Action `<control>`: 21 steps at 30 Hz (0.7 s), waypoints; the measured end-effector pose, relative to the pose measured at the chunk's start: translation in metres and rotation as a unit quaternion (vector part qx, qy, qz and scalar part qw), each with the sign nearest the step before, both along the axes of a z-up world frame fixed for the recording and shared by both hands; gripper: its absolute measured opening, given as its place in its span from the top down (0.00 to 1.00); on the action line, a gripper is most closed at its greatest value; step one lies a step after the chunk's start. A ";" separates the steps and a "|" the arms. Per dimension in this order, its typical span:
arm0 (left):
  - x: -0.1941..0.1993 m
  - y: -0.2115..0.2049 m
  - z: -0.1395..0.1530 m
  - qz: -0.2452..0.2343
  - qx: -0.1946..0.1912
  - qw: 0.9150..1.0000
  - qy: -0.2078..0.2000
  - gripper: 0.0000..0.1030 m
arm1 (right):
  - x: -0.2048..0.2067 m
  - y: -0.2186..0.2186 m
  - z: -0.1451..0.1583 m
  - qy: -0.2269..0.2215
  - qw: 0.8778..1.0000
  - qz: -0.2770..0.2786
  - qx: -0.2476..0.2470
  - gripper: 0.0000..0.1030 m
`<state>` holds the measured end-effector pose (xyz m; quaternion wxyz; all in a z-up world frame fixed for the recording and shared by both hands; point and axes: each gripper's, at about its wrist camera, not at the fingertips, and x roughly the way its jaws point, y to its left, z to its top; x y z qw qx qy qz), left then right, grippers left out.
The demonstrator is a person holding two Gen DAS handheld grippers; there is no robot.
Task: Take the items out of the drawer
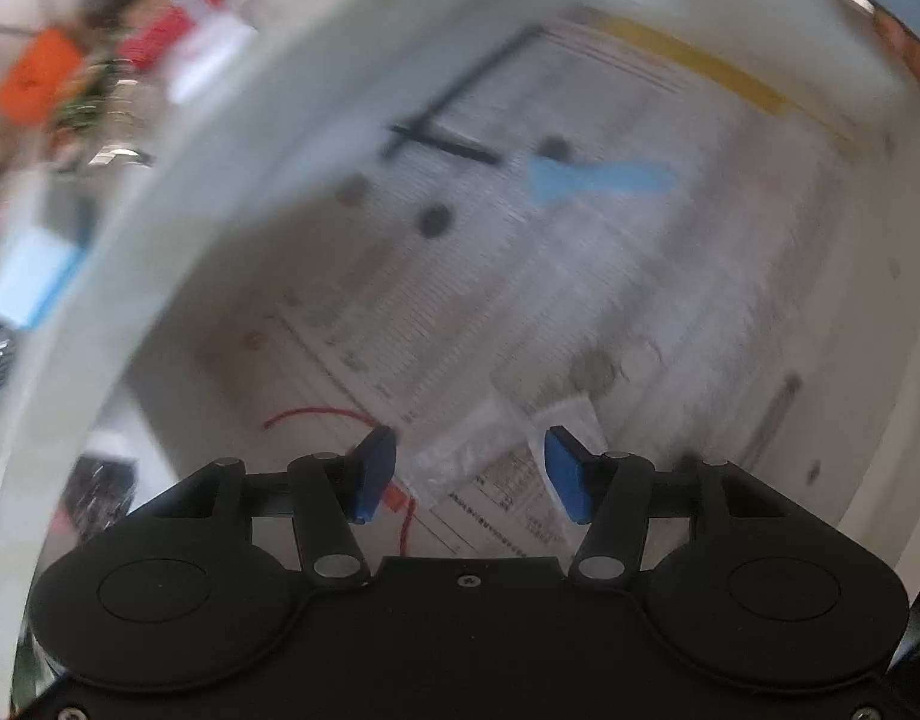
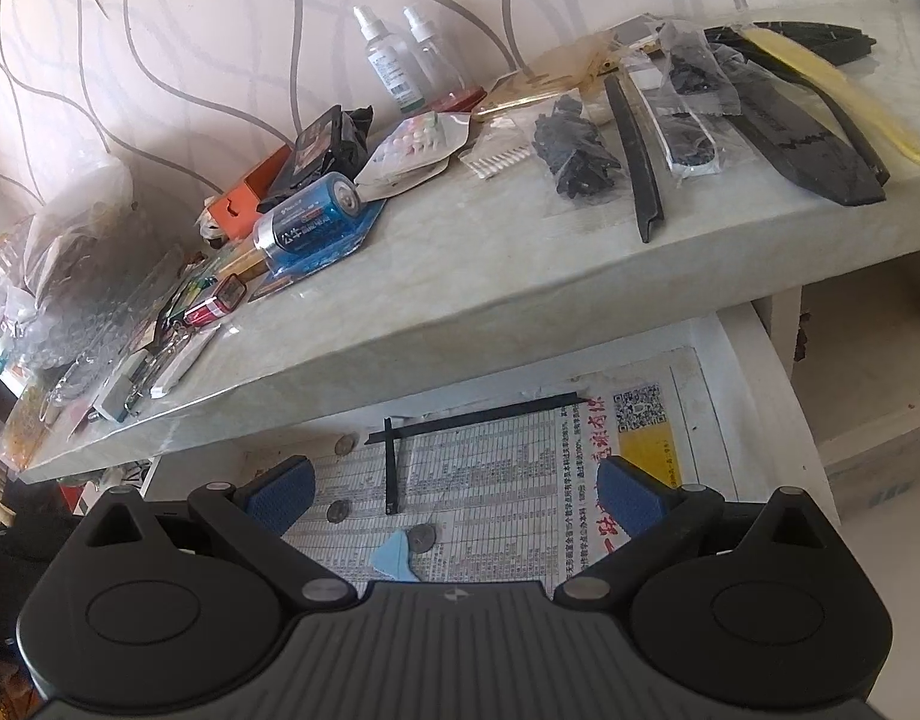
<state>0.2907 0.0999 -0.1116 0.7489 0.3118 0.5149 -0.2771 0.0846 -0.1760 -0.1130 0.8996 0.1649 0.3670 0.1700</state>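
The white drawer [image 1: 238,192] stands pulled out and is lined with newspaper [image 1: 580,312]. On the paper lie a light blue plastic piece [image 1: 598,177], two crossed black strips [image 1: 442,141], dark coins [image 1: 434,220], a red wire [image 1: 316,417] and a small clear packet [image 1: 478,450]. My left gripper [image 1: 467,435] points steeply down into the drawer, open, just above the packet and not pressing it; this view is blurred. My right gripper [image 2: 454,468] hangs open above the drawer [image 2: 754,360], over the black strips [image 2: 478,417], coins [image 2: 422,536] and blue piece [image 2: 394,555].
A marble counter [image 2: 460,252] overhangs the drawer's back. It carries a blue battery pack [image 2: 316,222], two spray bottles [image 2: 394,54], bags of black parts [image 2: 574,150], black strips [image 2: 637,162], a yellow comb [image 2: 844,96] and plastic bags [image 2: 82,228] at the left.
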 end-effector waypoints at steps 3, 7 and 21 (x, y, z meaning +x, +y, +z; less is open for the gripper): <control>0.003 0.005 -0.010 -0.057 0.004 0.998 0.018 0.45 | 0.000 0.001 0.000 0.001 1.000 0.003 -0.002 0.00; 0.011 0.008 -0.011 -0.081 0.004 0.997 0.018 0.47 | 0.001 0.001 -0.001 0.004 1.000 0.004 -0.003 0.00; 0.027 0.021 -0.010 -0.056 -0.022 0.996 0.068 0.49 | 0.001 0.002 -0.001 0.002 1.000 0.006 0.000 0.00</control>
